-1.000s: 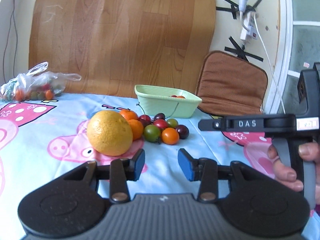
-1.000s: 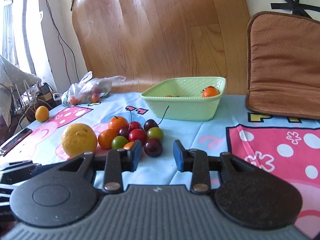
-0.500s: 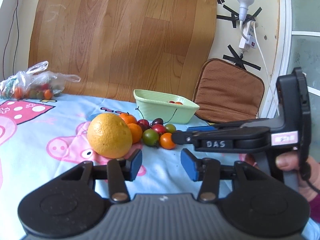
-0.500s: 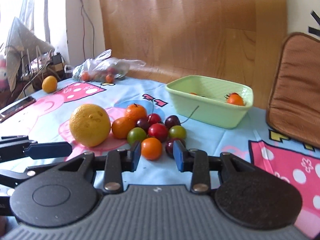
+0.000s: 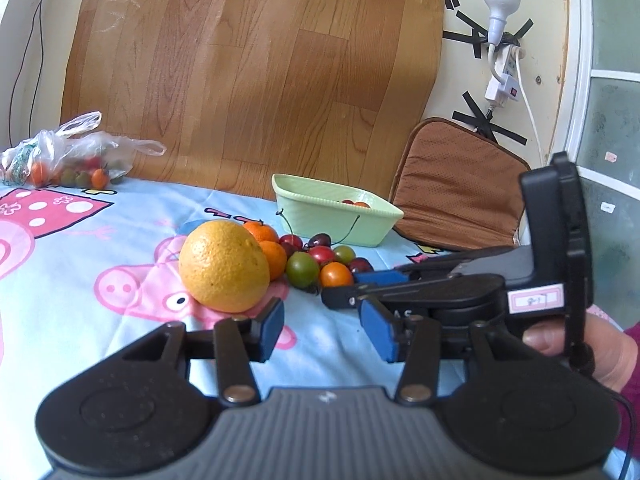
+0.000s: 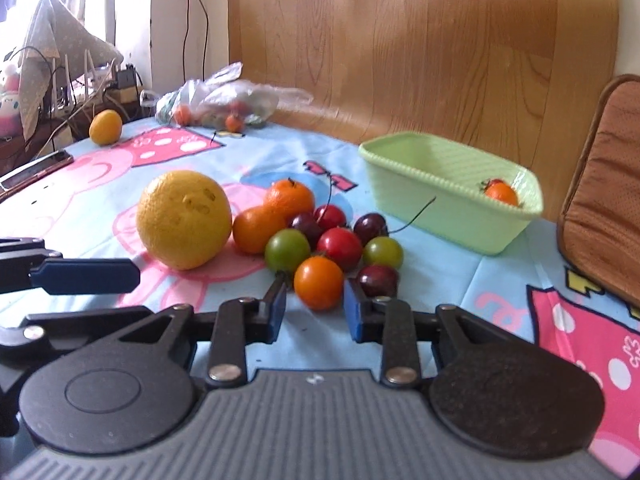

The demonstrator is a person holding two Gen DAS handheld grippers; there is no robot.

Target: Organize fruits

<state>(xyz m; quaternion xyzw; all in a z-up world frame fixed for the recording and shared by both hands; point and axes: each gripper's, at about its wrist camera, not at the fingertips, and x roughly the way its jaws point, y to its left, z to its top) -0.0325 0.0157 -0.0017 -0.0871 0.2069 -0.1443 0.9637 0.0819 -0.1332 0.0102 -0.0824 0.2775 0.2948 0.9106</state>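
A pile of fruit lies on the cartoon tablecloth: a big yellow-orange citrus [image 6: 184,219] [image 5: 223,265], two small tangerines [image 6: 289,198], cherries, green and red tomatoes, and an orange cherry tomato [image 6: 319,282] [image 5: 336,274] at the front. A light green basket [image 6: 448,192] [image 5: 334,209] behind the pile holds an orange tomato [image 6: 501,193]. My right gripper [image 6: 315,309] is open, its blue pads on either side of the orange cherry tomato's near edge. My left gripper [image 5: 329,325] is open and empty, just in front of the big citrus.
A plastic bag of small fruit [image 6: 218,100] [image 5: 68,160] lies at the table's far left. A lone yellow fruit [image 6: 105,127] sits near the left edge. A brown cushion [image 5: 456,196] leans at the right, a wooden board behind.
My right gripper has moved forward and left toward the pile, and the orange cherry tomato now sits between its pads. The left gripper barely moved.
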